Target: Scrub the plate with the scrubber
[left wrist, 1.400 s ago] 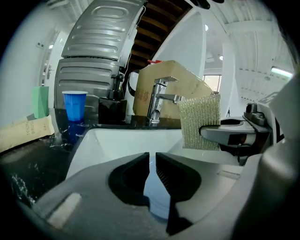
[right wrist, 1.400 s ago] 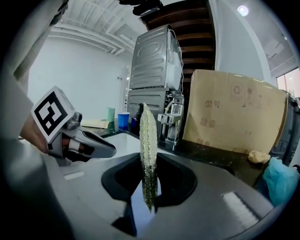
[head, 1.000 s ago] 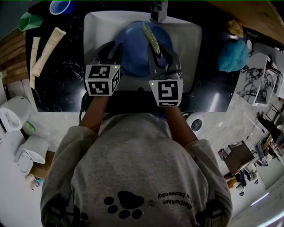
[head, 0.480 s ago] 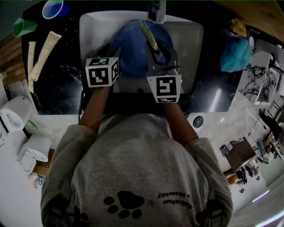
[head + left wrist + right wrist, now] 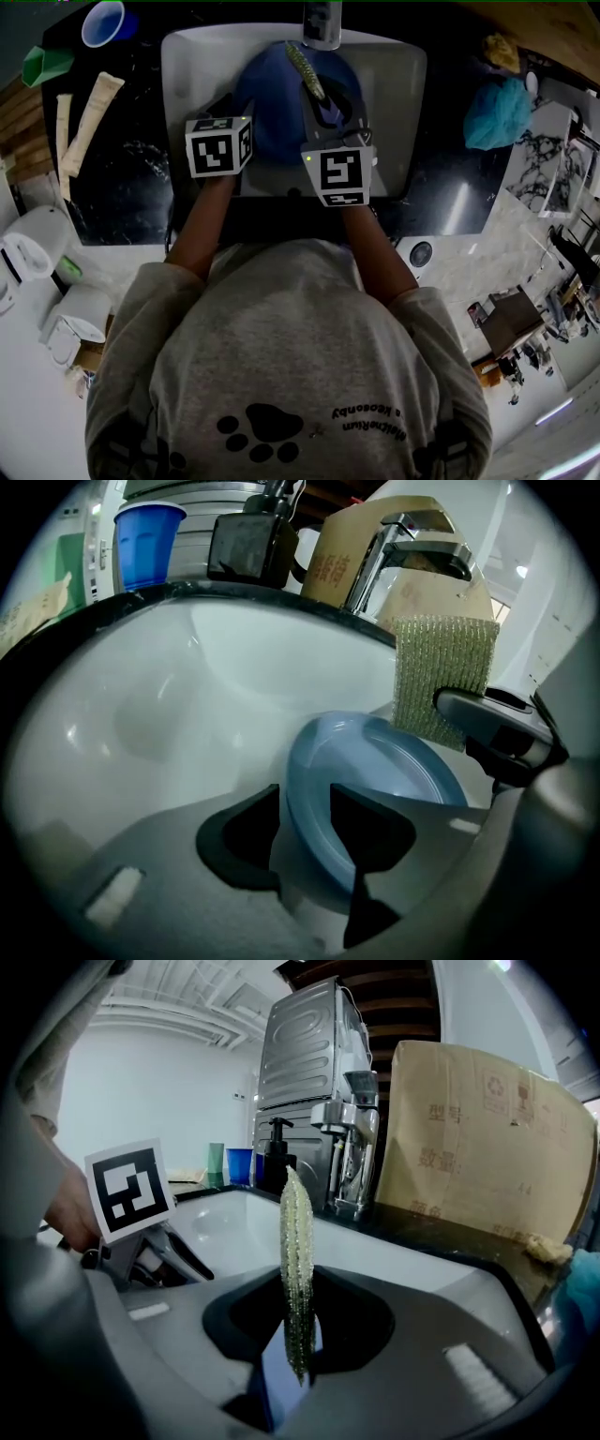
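Two grippers work over a white sink (image 5: 394, 84), and the left one has just changed its hold. The left gripper (image 5: 302, 808) has just been spreading its tongs. They now stand wide apart, with the near rim of the blue plate (image 5: 394, 771) between them and no pad seen pressing on it. Both tools have also sunk lower into the basin over the past second. The right gripper (image 5: 298, 1335) has its tongs pressed on the green scrubber (image 5: 296, 1260), which stands on edge above the plate. The plate sits in the middle of the sink, below the faucet (image 5: 322, 23). By the look of it, scrubbing has not begun; the left tool seems set to steady the plate first.

The sink is set in a glossy black counter (image 5: 131, 159). Left of the sink lie two pale sticks (image 5: 89, 108), and a blue cup (image 5: 103, 21) stands beyond its far left corner. A teal mesh puff (image 5: 495, 112) sits to the right. Behind the sink stand a cardboard box (image 5: 478, 1138) and a steel machine (image 5: 305, 1063).
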